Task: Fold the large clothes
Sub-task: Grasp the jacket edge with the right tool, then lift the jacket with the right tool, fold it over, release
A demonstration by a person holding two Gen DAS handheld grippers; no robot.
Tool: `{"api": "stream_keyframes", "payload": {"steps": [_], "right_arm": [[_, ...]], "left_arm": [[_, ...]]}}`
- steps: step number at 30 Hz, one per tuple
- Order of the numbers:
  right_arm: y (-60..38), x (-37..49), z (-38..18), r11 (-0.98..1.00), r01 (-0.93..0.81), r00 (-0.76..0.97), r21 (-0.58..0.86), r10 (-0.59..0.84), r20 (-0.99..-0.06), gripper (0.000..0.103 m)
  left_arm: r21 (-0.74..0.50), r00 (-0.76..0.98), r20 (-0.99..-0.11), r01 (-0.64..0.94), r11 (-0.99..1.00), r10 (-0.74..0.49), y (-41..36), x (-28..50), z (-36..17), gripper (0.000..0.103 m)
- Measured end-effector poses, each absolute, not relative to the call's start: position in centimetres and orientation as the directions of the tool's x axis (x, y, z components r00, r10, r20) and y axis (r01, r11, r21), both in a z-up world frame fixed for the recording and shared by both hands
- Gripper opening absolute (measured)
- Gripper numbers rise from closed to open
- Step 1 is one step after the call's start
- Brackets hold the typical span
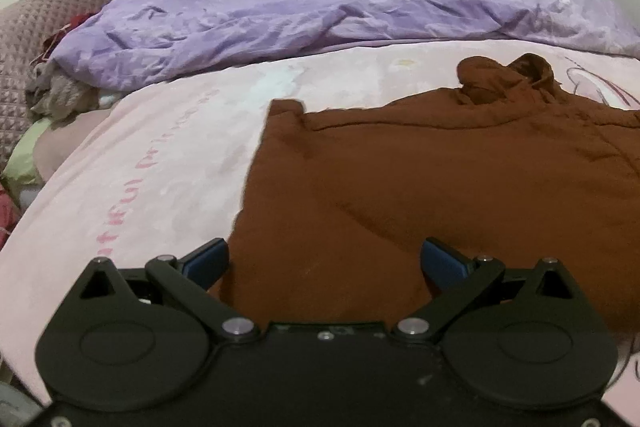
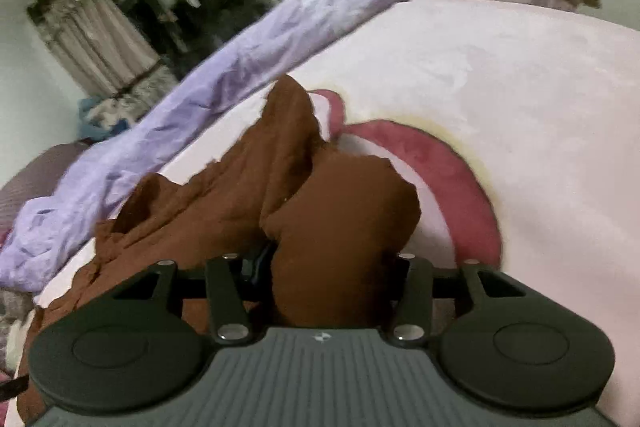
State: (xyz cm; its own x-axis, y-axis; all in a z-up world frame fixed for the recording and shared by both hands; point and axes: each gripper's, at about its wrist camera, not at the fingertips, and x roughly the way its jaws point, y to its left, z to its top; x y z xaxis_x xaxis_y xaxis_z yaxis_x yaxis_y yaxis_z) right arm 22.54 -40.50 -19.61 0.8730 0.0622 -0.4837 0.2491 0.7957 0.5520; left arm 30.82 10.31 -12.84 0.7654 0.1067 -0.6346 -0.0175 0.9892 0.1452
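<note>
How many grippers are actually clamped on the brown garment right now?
1. The right gripper is shut on a raised bunch of the brown garment. The left gripper is open, fingers spread above the garment's near edge, gripping nothing.

The left gripper [image 1: 324, 259] was a matte black device: two round disc housings side by side, each with a raised triangular cut-out above it, joined by flat black link arms pinned with shiny silver screws. Its fingers [image 1: 210, 257] carried dark blue pads at the tips. The right gripper [image 2: 326, 259] had the same black discs, link arms and silver pins, but its central body was grey and ribbed with fine lengthwise grooves, marked with a small pale emblem near the front edge.
</note>
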Motion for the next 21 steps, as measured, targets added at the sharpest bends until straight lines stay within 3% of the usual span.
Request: {"api": "stream_keyframes", "payload": {"steps": [1,3,9,15,21], "right_arm": [[-40.4,22.4,-19.1,0.781,0.254,0.872,0.570,0.069,-0.484,0.034],[-38.9,21.1,-17.2,0.823,0.263,0.886,0.503,0.001,-0.464,0.028],[-32.0,19.5,-11.8,0.907,0.273,0.933,0.321,-0.168,-0.319,0.026],[-24.3,20.7,-5.1,0.961,0.109,0.988,0.255,-0.077,-0.131,0.024],[-13.4,22.1,-1.0,0.992,-0.071,0.996,0.103,0.076,-0.049,0.023]], "left_arm": [[0.153,0.765,-0.634,-0.016,0.988,0.110,10.1,31.2,-12.7,0.103],[0.171,0.776,-0.621,-0.005,0.985,0.111,9.9,31.6,-12.2,0.103],[0.153,0.768,-0.632,-0.011,0.988,0.106,10.4,32.2,-12.2,0.103],[0.165,0.760,-0.637,-0.030,0.986,0.130,12.0,32.8,-11.8,0.103],[0.113,0.755,-0.645,-0.058,0.992,0.118,15.3,32.5,-11.4,0.103]]}}
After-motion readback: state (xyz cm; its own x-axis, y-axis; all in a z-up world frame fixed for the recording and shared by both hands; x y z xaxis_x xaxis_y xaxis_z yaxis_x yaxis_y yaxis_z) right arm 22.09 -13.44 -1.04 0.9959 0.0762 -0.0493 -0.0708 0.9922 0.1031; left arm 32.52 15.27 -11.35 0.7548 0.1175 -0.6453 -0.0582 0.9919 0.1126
